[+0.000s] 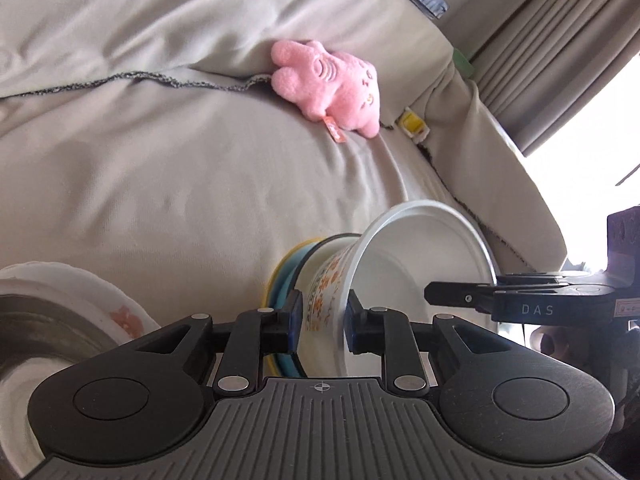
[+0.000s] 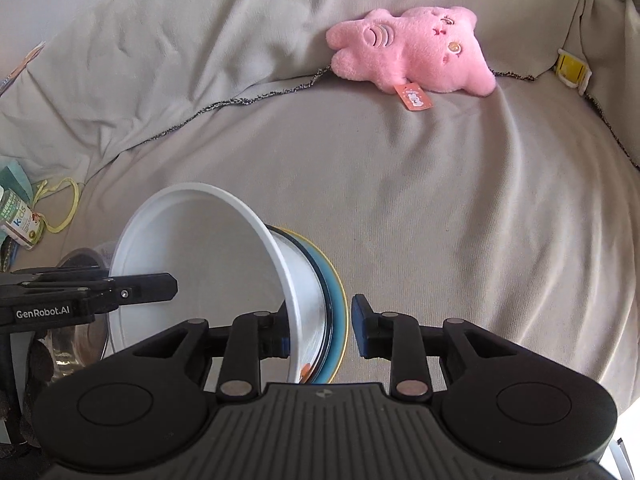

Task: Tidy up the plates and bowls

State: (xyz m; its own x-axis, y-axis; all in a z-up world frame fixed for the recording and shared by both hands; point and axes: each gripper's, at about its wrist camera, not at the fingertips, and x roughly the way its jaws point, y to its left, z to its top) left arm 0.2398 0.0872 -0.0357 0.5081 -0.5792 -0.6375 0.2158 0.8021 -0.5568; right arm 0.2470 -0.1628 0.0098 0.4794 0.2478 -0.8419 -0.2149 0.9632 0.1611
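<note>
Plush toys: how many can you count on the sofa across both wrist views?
1. The pink plush lies on the grey sofa cover, at the crease below the backrest, beyond the held bowls. Others could be out of view.

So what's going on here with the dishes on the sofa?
A person is sorting dishes on a sofa, a gripping tool in each hand. The left tool is clamped on a white bowl tipped on its side against blue and yellow plates. The right tool straddles that stack, open, not pressing. A pink plush toy lies behind.
</note>
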